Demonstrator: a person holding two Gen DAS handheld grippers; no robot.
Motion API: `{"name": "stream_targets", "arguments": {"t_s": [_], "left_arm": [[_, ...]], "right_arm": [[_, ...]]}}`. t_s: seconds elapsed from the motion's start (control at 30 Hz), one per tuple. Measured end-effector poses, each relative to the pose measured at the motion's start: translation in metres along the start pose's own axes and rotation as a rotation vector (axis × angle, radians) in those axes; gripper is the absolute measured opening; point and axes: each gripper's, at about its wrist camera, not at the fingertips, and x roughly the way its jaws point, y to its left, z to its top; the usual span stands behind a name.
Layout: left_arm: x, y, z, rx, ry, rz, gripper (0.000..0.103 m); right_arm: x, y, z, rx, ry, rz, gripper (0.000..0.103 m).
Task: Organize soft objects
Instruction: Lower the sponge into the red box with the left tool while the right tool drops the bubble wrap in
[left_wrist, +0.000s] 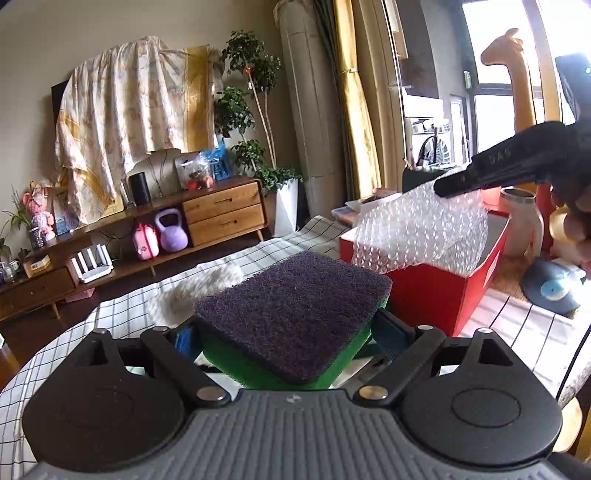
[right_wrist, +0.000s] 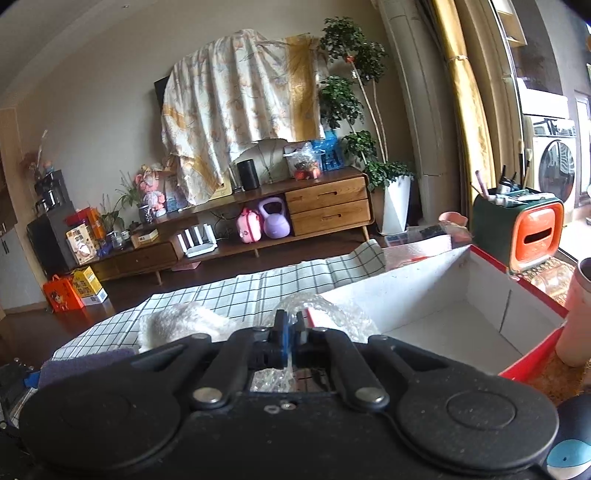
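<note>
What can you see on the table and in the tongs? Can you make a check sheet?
Surface: checked tablecloth over the table.
Job's things: green sponge with dark scrub top, held in left tongs; bubble wrap held over the red box; fluffy white cloth lying on the tablecloth.
Box: inside looks empty in the right wrist view.
Clutter: pink cup and green-orange organiser beside the box.
Grippers: left tongs shut on the sponge; right tongs shut on the bubble wrap.
Cables: nothing seen.
Surroundings: wooden cabinet, purple kettlebell, potted plant, draped sheet.
</note>
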Motion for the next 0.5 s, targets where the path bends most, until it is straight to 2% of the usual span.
{"name": "stream_targets", "arguments": {"t_s": [0.23,0.5], "left_arm": [[0.017,-0.029,0.033,0.014,-0.015,-0.044,0.092],[0.057,-0.054,0.063,0.003,0.007,-0.086,0.092]], "right_arm": [[0.002,-0.033,0.009,0.025,-0.023,-0.020,0.002],[0.012,-0.082,0.008,0.083,-0.029,-0.047,0.002]]}}
